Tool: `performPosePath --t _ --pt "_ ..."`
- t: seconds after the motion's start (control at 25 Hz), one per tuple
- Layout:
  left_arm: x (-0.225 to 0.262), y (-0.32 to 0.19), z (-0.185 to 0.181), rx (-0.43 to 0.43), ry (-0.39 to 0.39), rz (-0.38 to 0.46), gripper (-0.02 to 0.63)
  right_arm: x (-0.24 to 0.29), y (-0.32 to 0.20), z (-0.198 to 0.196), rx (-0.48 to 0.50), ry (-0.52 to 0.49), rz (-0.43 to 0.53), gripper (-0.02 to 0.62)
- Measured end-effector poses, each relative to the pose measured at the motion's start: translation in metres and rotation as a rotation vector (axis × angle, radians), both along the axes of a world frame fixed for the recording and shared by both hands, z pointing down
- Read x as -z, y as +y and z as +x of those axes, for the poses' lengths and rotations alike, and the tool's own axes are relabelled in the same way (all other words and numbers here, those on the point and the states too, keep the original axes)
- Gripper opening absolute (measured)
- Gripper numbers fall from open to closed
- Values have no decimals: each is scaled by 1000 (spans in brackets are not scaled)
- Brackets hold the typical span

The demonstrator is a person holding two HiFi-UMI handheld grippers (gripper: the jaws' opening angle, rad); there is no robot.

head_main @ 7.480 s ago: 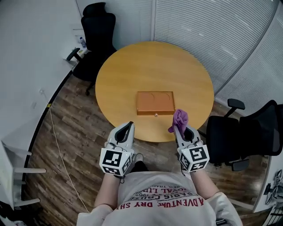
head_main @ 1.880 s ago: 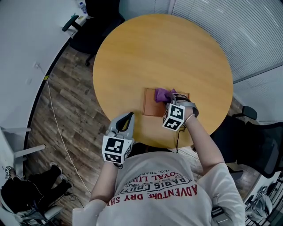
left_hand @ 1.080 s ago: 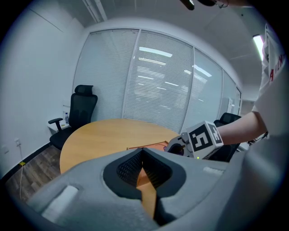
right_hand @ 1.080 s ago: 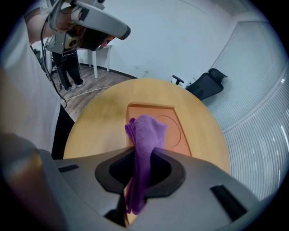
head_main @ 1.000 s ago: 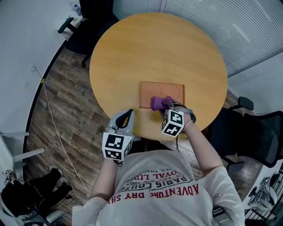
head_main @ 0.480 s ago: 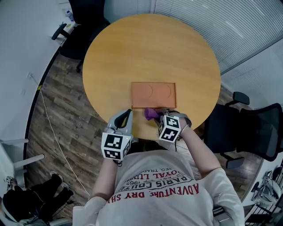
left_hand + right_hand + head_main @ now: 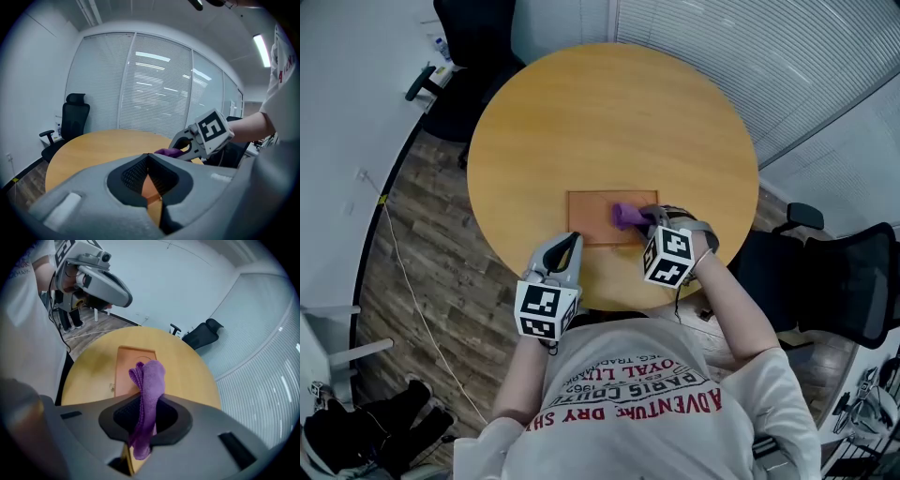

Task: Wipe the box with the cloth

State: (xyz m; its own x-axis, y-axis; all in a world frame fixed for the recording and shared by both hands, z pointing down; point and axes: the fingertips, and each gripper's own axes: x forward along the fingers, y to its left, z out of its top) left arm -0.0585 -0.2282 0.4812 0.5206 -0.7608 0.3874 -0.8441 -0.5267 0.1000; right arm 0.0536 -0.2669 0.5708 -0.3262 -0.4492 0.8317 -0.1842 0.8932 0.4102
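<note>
Near the frame's centre, the cloth (image 7: 627, 215) lay on the box (image 7: 589, 218), clenched in the right gripper's (image 7: 645, 218) jaws. With the left gripper (image 7: 565, 251) closed on nothing and bracing nothing, a hard stroke might slide the box.

A white, red-printed T-shirt (image 7: 647, 422) is worn; the grey left hand-held gripper (image 7: 570, 240) and right hand-held gripper (image 7: 645, 217) are capped by black-and-white marker cubes (image 7: 546, 312).

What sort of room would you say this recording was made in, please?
Most likely an office meeting room: a round table, black swivel chairs around it, and windows or glass walls covered by blinds.
</note>
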Motion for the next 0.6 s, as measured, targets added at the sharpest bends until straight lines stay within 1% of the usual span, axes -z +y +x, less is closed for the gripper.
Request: performPosePath --t 0.12,0.24,0.44,0.6 --pt "-2 -3 2 15 -8 -5 9 -1 -26 16 0 45 50 63" --pt "-5 -2 1 37 -19 -13 9 -8 -45 24 -9 57 66 63" --pt "-12 -3 -2 72 -30 -38 9 -28 -64 33 8 110 65 63" --pt "-19 -1 -7 93 -37 -59 9 -48 -66 35 -2 101 28 63"
